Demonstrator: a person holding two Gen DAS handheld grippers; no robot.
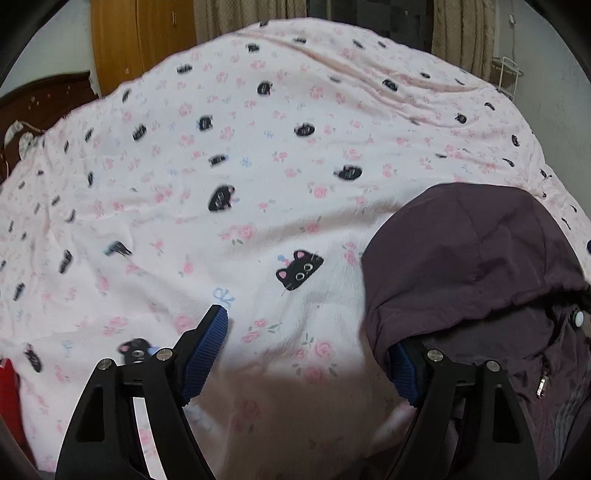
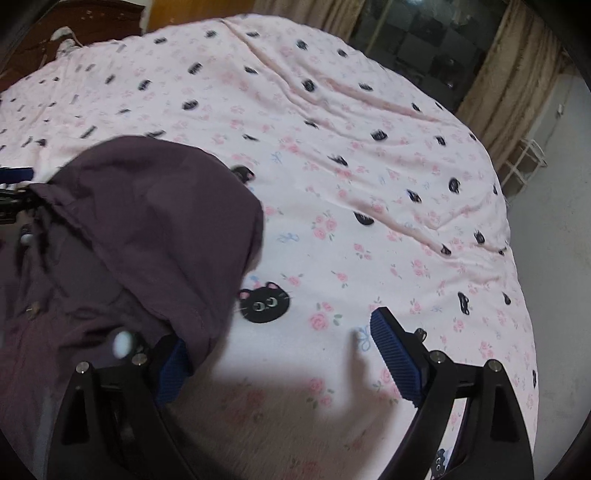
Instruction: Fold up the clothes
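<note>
while both the left gripper (image 1: pixel 310 354) and right gripper (image 2: pixel 280 354) gape wide, the purple jacket (image 1: pixel 469 258) hides one pad each.

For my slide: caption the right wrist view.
Open right gripper beside a dark purple hooded jacket on a pink cat-print bedspread.

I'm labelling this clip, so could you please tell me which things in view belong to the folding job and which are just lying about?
Job:
- purple jacket
- left hand-held gripper, open
- right hand-held gripper, open

Lying about:
- cat-print bedspread
- wooden wardrobe
- curtains
- white rack
</note>
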